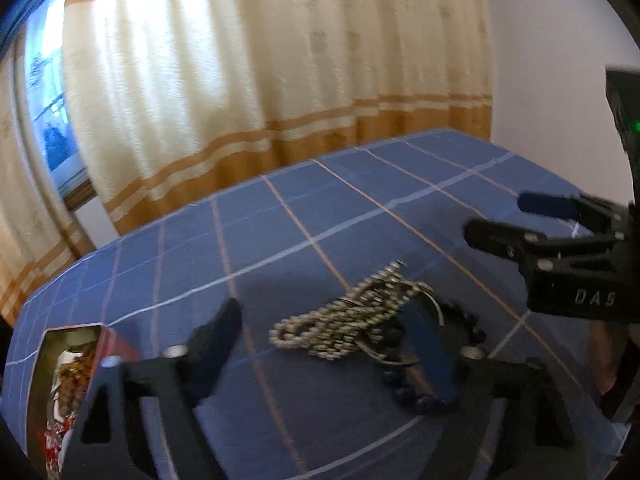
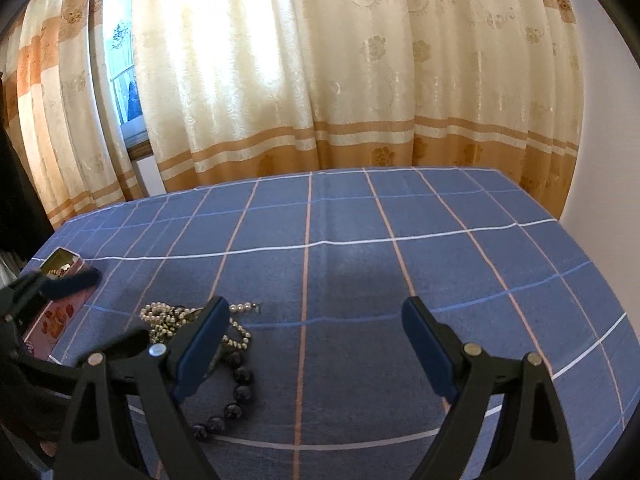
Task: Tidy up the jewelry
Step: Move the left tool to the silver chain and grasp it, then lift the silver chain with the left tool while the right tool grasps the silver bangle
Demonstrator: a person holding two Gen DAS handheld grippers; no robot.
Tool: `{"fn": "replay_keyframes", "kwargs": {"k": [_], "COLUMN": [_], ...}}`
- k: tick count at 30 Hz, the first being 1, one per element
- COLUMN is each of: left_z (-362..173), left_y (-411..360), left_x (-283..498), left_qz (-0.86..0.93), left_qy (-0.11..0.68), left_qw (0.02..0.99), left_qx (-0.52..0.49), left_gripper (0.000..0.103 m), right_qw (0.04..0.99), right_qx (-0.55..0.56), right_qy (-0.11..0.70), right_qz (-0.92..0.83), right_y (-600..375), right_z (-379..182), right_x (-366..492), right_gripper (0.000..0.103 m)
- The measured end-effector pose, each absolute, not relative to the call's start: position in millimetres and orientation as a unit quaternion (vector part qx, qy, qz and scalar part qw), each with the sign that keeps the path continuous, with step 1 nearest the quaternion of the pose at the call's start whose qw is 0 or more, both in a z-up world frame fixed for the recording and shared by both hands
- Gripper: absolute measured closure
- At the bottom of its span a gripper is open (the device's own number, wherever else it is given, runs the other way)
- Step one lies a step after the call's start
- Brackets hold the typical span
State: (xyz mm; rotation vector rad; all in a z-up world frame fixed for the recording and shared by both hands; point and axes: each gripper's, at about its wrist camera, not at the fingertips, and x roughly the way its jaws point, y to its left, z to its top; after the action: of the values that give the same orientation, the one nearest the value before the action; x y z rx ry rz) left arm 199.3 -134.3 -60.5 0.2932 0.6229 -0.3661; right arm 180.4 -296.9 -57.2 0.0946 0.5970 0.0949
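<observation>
Jaws wide on both sides, and neither has hold of anything. Starting at the far left: an open box sits on the blue checked table, some beads and trinkets already lying inside, a red floral side showing in the right wrist view. Moving right, the left gripper hangs low over the pile, its jaws spread well apart, with the pale pearl strand lying loose between them; its pads do not press on it, though the right-hand finger sits right against the tangle. Tucked into the same heap, a string of dark round beads trails toward the camera, plus a thin metal hoop, possibly a bangle, hard to say through the blur. Further right, the right gripper stands off over bare cloth, jaws fully parted and empty; from its own camera the pearls and dark beads lie just behind its left finger.

My read: this is the reach for the next piece, with the box waiting as the destination. Next up, the left jaws need to settle lower and close on one strand only. The pearls and dark beads look intertwined, so lifting one may drag the other; the right gripper may have to pin or peel the second string away.
</observation>
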Motion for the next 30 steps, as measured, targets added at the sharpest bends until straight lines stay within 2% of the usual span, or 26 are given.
{"fn": "replay_keyframes", "kwargs": {"k": [2, 3, 7, 8, 16, 24, 30], "left_z": [-67, -71, -78, -76, -30, 4, 4], "left_y": [-140, -143, -146, -146, -103, -44, -29], "left_x": [205, 210, 217, 216, 192, 178, 178], "left_qz": [-0.191, -0.195, -0.205, -0.205, -0.167, -0.121, -0.12], "left_qy": [0.319, 0.33, 0.352, 0.347, 0.251, 0.197, 0.203], "left_qw": [0.917, 0.912, 0.902, 0.904, 0.95, 0.973, 0.972], "left_qx": [0.146, 0.144, 0.142, 0.142, 0.076, 0.018, 0.021], "left_gripper": [0.048, 0.051, 0.092, 0.099, 0.099, 0.099, 0.099], "right_qw": [0.953, 0.953, 0.954, 0.954, 0.953, 0.953, 0.954], "right_qx": [0.051, 0.054, 0.064, 0.065, 0.071, 0.059, 0.035], "right_qy": [0.295, 0.295, 0.29, 0.289, 0.29, 0.295, 0.28], "right_qz": [0.047, 0.047, 0.043, 0.042, 0.046, 0.045, 0.098], "right_y": [-300, -301, -304, -304, -308, -302, -284], "right_z": [-58, -58, -57, -57, -58, -56, -53], "right_x": [181, 181, 178, 178, 178, 179, 173], "right_gripper": [0.013, 0.013, 0.013, 0.013, 0.013, 0.013, 0.012]}}
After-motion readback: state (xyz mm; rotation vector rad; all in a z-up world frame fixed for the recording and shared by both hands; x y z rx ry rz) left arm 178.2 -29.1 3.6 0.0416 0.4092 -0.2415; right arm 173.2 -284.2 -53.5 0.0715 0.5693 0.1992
